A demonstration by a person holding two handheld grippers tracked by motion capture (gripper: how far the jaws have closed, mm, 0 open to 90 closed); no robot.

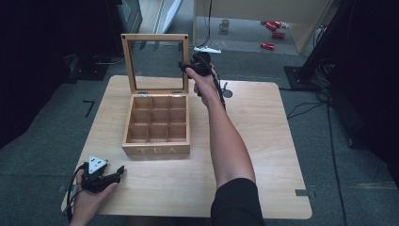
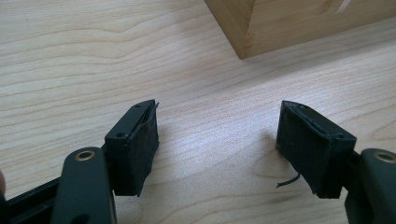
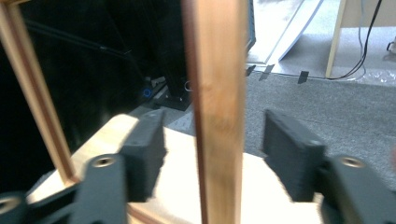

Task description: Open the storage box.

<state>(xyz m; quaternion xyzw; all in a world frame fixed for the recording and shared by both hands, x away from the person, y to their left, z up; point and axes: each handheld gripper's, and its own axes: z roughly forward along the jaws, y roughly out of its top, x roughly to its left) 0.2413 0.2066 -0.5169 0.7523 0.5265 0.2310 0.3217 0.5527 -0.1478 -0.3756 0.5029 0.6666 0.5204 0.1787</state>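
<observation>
Closest to the camera is the left gripper (image 1: 114, 175), parked down at the near-left corner of the table (image 1: 263, 141) with the person's hand wrapped around it. Its jaws are spread wide and hold nothing; in the left gripper view (image 2: 217, 149) they just sit over bare wood grain, with the corner of the tea box (image 2: 261, 28) a bit ahead of them.

Right gripper (image 1: 184, 67) is up at the far side, arm stretched out over the table. Its jaws are open too, but they sit either side of the right edge of the box's raised lid (image 1: 156, 63). In the right gripper view (image 3: 212, 149) that wooden frame strip (image 3: 219, 116) runs straight up between the pads, with a gap on both sides, so it's around the frame, not clamped on it (can't tell if either pad is brushing it, picture's blurry).

Table is light wood with rounded corners, sitting on grey carpet. Room behind is pretty dark, with cables on the floor, a mug (image 1: 225, 24) and some red things (image 1: 272, 33) farther back.

As for the box itself (image 1: 157, 127): wooden, "TEA" on the front, lid standing upright with a clear pane, nine compartments in a grid, all look empty.
</observation>
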